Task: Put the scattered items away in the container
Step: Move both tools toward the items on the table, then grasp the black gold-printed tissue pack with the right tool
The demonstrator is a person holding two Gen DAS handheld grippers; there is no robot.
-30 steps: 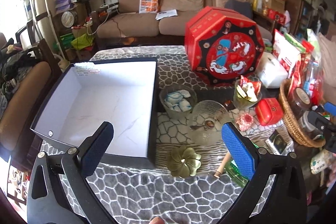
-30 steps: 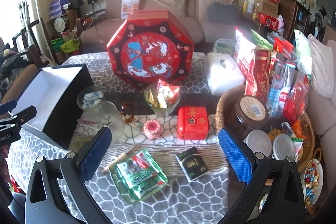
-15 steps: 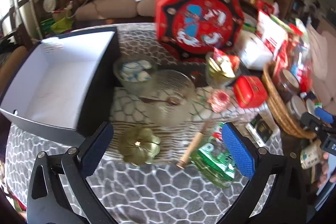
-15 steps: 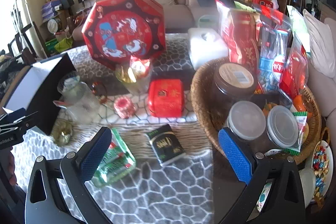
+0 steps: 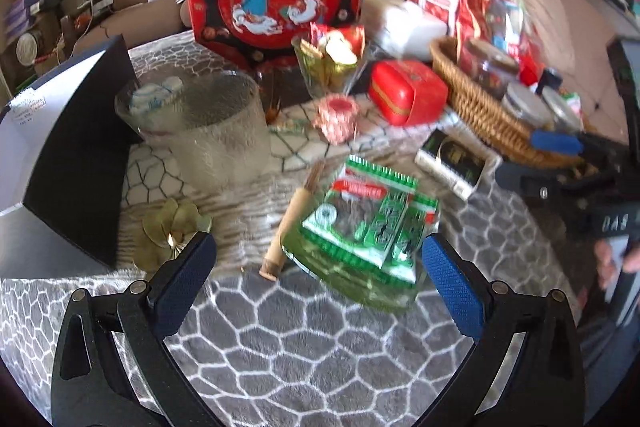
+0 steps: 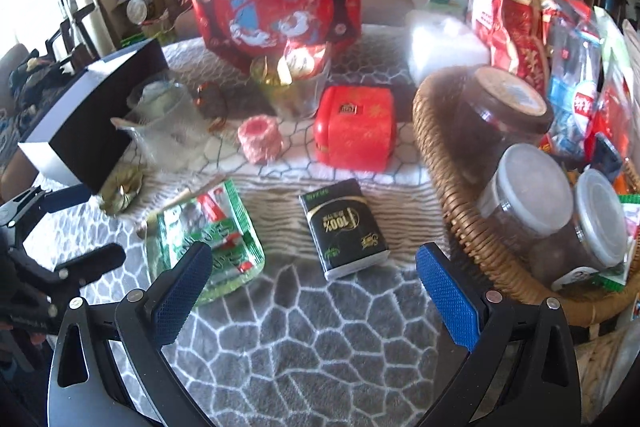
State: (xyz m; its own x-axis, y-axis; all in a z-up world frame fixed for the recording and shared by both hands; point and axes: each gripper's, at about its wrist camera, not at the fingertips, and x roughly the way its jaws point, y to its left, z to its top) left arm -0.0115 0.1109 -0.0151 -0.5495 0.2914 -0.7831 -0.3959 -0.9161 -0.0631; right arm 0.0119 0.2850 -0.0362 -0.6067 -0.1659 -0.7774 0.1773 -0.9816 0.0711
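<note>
The left gripper (image 5: 318,273) is held wide open and empty just before the green glass dish (image 5: 362,227) of green packets. The right gripper (image 6: 312,281), equally spread and empty, is aimed at the black packet (image 6: 344,229). The black box (image 5: 76,163) stands far left.

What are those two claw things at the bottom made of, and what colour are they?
Both the left gripper and the right gripper look alike: black, plastic-looking frames with triangular cut-outs and silver rivets at the joints. Each carries two flat fingers faced with blue, dimpled pads. No cables or sleeves show.
</note>
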